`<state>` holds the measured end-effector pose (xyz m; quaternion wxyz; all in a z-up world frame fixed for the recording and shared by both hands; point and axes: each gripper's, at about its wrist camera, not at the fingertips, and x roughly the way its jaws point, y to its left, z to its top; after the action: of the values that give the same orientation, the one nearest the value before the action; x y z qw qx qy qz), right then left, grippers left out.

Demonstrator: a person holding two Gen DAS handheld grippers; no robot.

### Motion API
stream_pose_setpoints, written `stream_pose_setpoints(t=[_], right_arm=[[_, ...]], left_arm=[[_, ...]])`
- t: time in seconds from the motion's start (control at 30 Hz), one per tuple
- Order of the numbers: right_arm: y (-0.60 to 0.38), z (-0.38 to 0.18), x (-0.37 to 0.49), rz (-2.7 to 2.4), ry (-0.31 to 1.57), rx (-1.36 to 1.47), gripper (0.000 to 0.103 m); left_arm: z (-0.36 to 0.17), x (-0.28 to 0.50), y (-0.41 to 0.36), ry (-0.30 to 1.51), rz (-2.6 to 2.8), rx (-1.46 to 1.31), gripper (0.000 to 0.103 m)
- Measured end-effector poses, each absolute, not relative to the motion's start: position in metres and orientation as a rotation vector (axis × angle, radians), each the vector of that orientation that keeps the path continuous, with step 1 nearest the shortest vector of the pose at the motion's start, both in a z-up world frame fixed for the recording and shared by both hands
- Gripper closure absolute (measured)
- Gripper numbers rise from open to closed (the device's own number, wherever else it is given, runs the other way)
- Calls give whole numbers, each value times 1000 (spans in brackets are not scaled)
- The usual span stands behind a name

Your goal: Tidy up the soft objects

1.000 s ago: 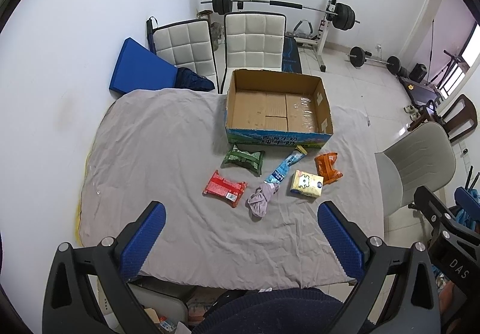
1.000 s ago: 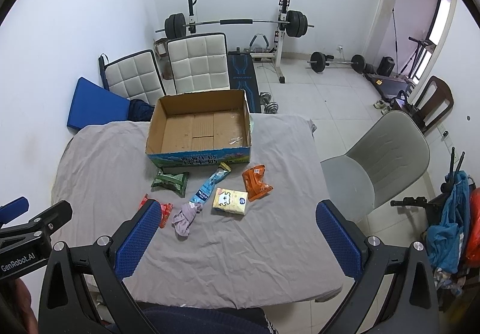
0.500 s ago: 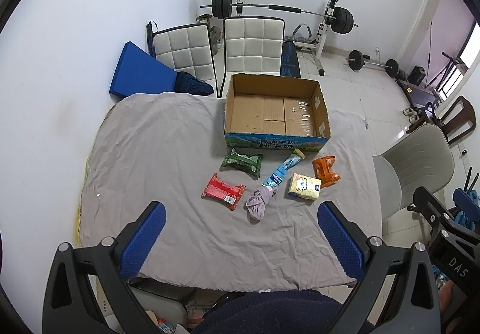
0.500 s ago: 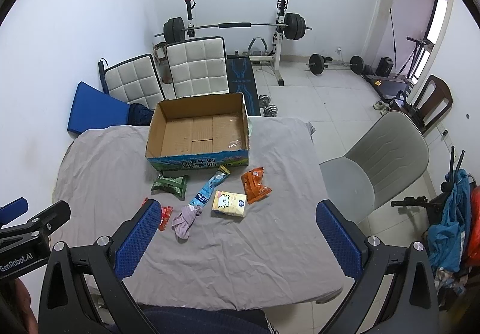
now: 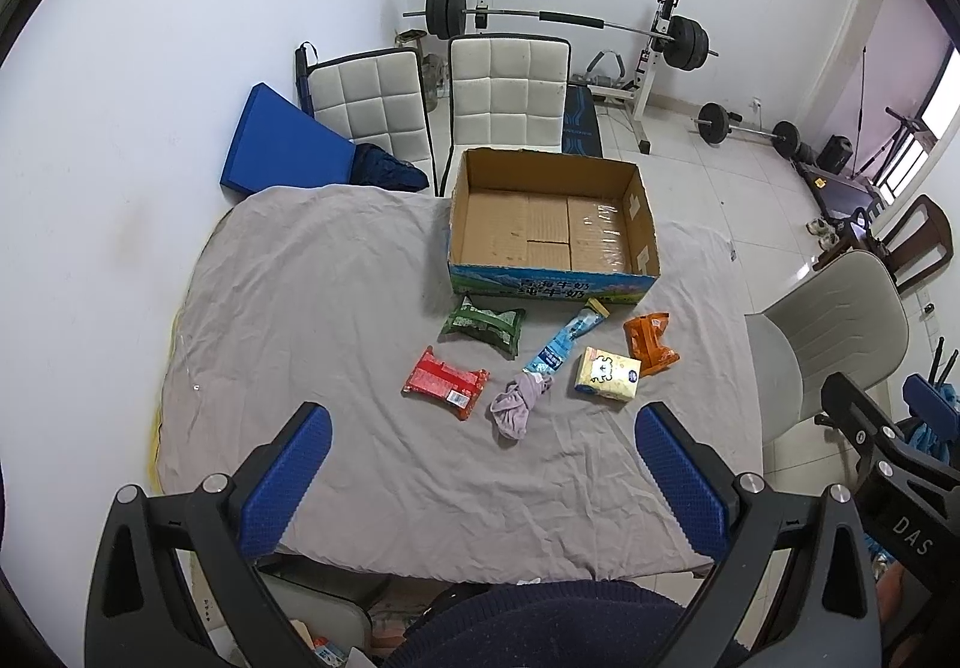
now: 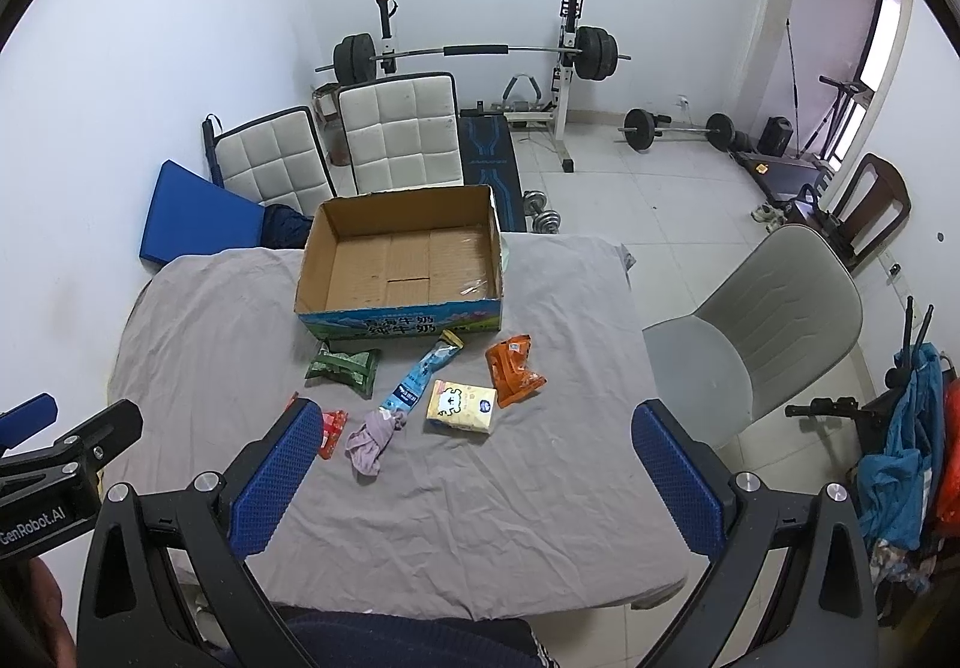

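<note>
Six soft items lie grouped on the grey cloth (image 5: 312,308) just in front of the open cardboard box (image 5: 552,224): green pouch (image 5: 483,321), red packet (image 5: 445,384), blue tube (image 5: 558,343), lilac rag (image 5: 517,409), yellow tissue pack (image 5: 606,373), orange pouch (image 5: 651,342). Left gripper (image 5: 480,479) and right gripper (image 6: 477,479) hover near the cloth's front edge, jaws spread wide, holding nothing.

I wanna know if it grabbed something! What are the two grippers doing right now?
Left gripper: open, holding nothing.
Right gripper: open, holding nothing.
</note>
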<state>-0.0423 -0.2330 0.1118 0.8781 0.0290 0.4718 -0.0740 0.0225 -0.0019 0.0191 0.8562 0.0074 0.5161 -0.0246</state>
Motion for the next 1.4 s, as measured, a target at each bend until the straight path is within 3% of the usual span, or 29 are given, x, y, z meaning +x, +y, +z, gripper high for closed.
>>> stream_pose_setpoints(t=[0.63, 0.83, 1.0, 1.17, 1.4], right_arm=[[-235, 111, -43, -146, 984, 67, 0], [-252, 88, -25, -123, 1034, 126, 0], [-277, 23, 27, -77, 1166, 77, 0], [-273, -88, 88, 53, 1305, -126, 0], [-239, -250, 140, 273, 1496, -444, 0]], left_arm=[[22, 22, -5, 1082, -49, 9, 0], [12, 41, -7, 1064, -17, 24, 0], [-33, 86, -8, 1106, -8, 54, 0], [-125, 138, -19, 1254, -22, 131, 0], [-271, 176, -42, 1515, -75, 164, 23]])
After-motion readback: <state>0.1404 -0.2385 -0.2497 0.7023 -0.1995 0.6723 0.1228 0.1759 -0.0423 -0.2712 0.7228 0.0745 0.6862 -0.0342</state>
